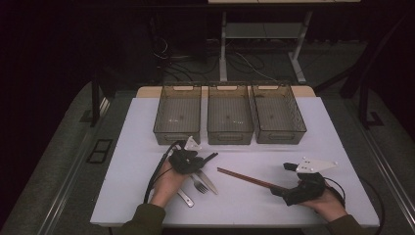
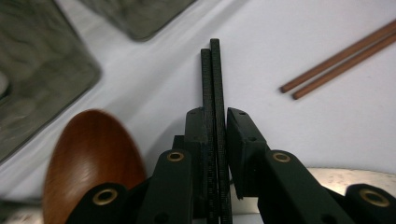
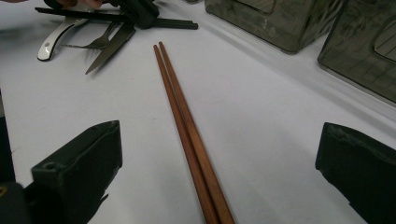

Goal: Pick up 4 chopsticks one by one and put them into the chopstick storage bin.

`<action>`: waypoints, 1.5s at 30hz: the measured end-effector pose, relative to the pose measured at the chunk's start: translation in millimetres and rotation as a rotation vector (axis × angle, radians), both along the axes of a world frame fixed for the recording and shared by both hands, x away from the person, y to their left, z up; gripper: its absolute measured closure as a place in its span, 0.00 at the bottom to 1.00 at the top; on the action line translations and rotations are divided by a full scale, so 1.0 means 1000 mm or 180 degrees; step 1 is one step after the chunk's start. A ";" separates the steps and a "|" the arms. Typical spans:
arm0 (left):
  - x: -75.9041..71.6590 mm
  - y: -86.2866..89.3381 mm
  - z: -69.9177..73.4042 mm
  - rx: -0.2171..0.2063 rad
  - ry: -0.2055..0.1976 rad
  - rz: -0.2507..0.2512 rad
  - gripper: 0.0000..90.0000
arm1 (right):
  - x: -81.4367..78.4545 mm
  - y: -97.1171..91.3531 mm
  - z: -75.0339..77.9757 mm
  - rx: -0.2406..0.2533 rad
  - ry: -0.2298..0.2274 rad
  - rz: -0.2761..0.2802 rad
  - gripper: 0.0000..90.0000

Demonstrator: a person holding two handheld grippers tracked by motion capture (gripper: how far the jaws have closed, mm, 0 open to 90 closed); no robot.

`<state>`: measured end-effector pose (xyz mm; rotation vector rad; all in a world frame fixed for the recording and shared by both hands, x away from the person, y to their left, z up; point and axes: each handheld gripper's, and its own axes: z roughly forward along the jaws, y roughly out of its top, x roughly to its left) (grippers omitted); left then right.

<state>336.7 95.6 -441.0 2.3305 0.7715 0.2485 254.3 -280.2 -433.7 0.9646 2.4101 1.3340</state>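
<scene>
left claw (image 2: 215, 140): clamped on black chopsticks (image 2: 214, 84), above bench (image 1: 147, 147)
right claw (image 3: 219, 177): jaws apart, straddling brown chopsticks (image 3: 187, 116) on bench
risk: black pair may scissor apart or slip if grip is uneven

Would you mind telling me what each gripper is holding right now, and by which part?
The left gripper is clamped on a pair of black chopsticks, gripping them partway along their length. The right gripper holds nothing; its jaws stand open around the brown chopsticks lying on the table.

High cam overhead, looking fwd/down at table (image 1: 244, 196); both gripper cams low, close, sharing the brown chopsticks (image 3: 187, 130).
</scene>
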 end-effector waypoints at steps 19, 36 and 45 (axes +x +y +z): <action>-0.013 0.012 0.020 -0.0363 -0.0128 -0.0102 0.72 | -0.001 -0.001 0.001 0.0017 -0.0009 0.0015 0.01; -0.043 0.059 0.023 -0.0457 -0.0127 -0.0083 0.79 | -0.001 -0.001 0.001 0.0023 -0.0012 -0.0001 0.01; -0.040 0.065 0.017 -0.0493 0.0032 -0.0060 0.87 | -0.003 0.000 0.001 0.0010 -0.0018 0.0015 0.01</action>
